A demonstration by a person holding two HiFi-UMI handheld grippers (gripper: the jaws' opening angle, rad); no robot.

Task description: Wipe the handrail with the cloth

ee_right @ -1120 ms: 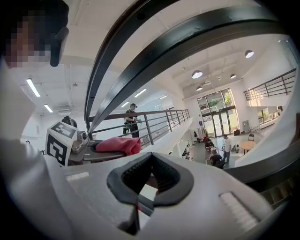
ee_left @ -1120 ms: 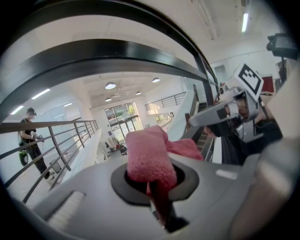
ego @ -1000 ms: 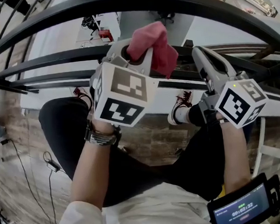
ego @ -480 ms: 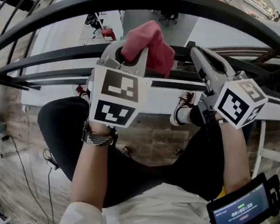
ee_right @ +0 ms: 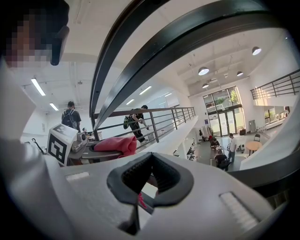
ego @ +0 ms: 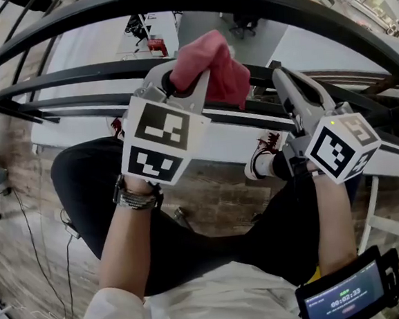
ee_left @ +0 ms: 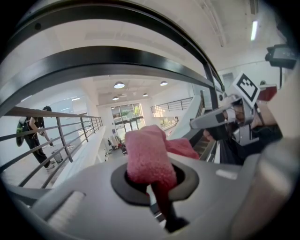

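The black curved handrail [ego: 255, 1] arcs across the top of the head view, with a lower black rail [ego: 68, 81] under it. My left gripper [ego: 181, 86] is shut on a pink cloth [ego: 210, 62], which bunches up just below the handrail; whether it touches the rail is unclear. In the left gripper view the cloth [ee_left: 146, 157] stands out of the closed jaws beneath the handrail [ee_left: 117, 55]. My right gripper [ego: 281, 79] is to the right, shut and holding nothing. In the right gripper view its jaws [ee_right: 149, 182] meet under the handrail [ee_right: 187, 44], with the cloth [ee_right: 115, 144] to their left.
Beyond the rails is a drop to an atrium floor with tables and people [ee_right: 220, 157]. Two people stand at a far balcony railing [ee_right: 136, 123]. My legs and shoes [ego: 258, 160] are on a brick floor with a cable [ego: 70, 232]. A screen [ego: 343, 295] is strapped to my right forearm.
The left gripper with the cloth has shifted slightly left and up along the rail. The right gripper has hardly moved.
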